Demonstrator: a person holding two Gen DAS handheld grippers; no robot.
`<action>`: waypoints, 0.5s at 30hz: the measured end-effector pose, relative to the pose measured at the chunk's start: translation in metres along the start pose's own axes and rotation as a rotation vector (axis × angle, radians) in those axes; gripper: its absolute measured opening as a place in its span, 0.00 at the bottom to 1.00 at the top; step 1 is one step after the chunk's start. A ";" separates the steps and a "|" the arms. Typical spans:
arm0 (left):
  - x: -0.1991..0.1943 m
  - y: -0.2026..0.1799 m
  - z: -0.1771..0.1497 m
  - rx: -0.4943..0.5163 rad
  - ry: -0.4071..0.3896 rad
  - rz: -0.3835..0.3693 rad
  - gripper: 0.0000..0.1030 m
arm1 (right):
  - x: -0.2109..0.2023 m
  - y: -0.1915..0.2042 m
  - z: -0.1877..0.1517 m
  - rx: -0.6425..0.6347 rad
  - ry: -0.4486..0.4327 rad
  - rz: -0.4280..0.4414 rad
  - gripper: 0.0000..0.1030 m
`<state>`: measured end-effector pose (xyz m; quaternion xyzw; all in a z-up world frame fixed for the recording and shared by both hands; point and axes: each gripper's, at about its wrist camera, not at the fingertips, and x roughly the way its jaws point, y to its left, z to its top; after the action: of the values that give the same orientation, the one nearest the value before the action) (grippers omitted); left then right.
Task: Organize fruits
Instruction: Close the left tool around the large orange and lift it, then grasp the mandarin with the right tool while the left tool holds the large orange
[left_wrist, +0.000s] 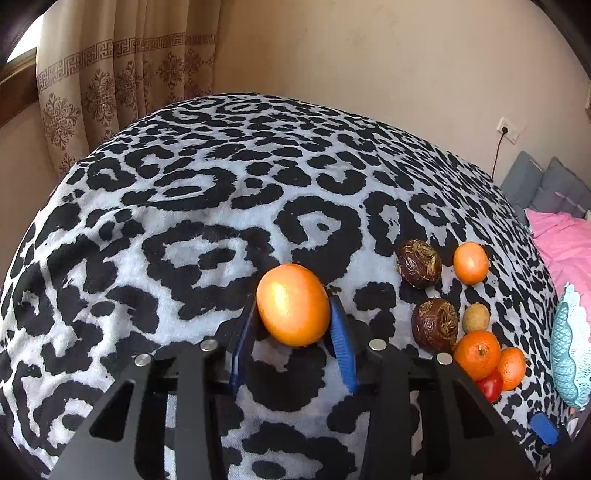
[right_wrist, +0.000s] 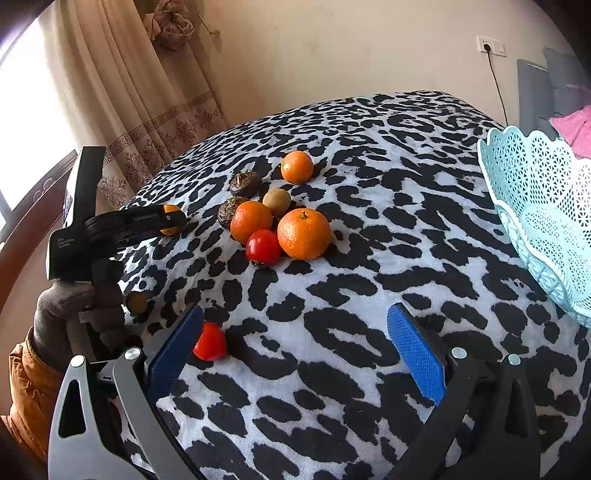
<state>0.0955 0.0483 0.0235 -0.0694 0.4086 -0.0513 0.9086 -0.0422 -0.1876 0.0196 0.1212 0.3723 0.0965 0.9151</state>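
Your left gripper (left_wrist: 293, 314) has its pads pressed on the lone orange (left_wrist: 293, 304), out on the spotted blanket (left_wrist: 184, 221). The basket (right_wrist: 535, 206) lies far to the right, nearer your right gripper (right_wrist: 295, 347), which gapes empty.

Blanket (left_wrist: 184, 206) left of and beyond left gripper (left_wrist: 293, 325): bare, free passage. To its right, fruit cluster (right_wrist: 280, 218) blocks the way, pieces touching or just beside one another. Lone red fruit (right_wrist: 209, 341) just beside right gripper's (right_wrist: 295, 354) left pad. Open blanket between cluster and basket (right_wrist: 546, 221).
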 end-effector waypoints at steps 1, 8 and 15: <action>-0.001 0.001 -0.001 -0.002 -0.001 -0.003 0.38 | 0.000 0.000 0.000 0.000 0.001 0.000 0.98; -0.009 0.005 -0.005 -0.018 -0.018 0.002 0.38 | 0.001 -0.001 0.001 0.010 0.001 0.002 0.98; -0.030 0.003 -0.008 -0.013 -0.080 0.002 0.38 | 0.002 -0.005 0.001 0.025 0.005 -0.001 0.98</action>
<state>0.0700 0.0549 0.0403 -0.0767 0.3723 -0.0448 0.9238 -0.0395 -0.1915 0.0172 0.1322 0.3760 0.0915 0.9126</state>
